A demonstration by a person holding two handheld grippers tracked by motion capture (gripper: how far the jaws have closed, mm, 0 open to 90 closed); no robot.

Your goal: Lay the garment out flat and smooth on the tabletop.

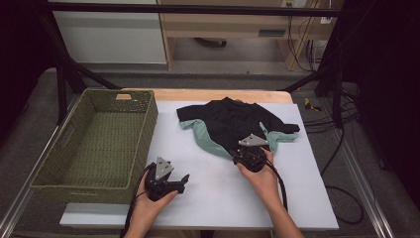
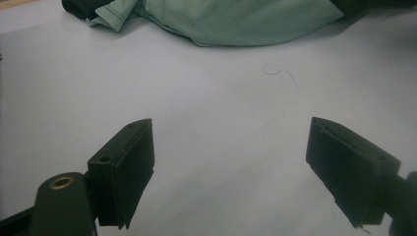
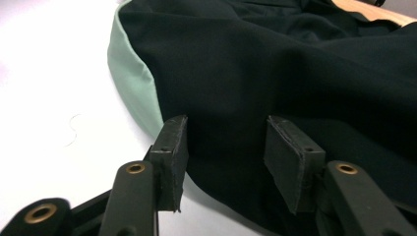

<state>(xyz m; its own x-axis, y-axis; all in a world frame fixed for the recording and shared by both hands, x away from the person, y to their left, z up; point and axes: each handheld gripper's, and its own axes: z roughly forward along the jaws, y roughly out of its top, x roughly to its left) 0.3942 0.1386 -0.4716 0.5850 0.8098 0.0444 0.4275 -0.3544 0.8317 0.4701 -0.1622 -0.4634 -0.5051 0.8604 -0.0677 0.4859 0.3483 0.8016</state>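
A black shirt lies crumpled on the white mat that covers the counter, in the upper middle of the high view, with a mint-green garment under it whose edges stick out at the lower left and at the right. In the left gripper view the same green cloth runs along the top of the frame, well apart from the jaws.

The right gripper sits at the lower edge of the black shirt, right of centre in the high view, held by the person's right hand. In the right gripper view its jaws stand partly apart, released, with the black fabric lying just behind and between them; the pads do not press on it, and whether their tips touch the cloth cannot be told. A green strip shows at the left of that frame.

The left gripper is at the lower centre-left of the high view, in the left hand, over bare mat beside the basket. Its jaws stand wide apart and hold nothing.

A woven green basket fills the left part of the high view, its right wall just beside the left gripper.
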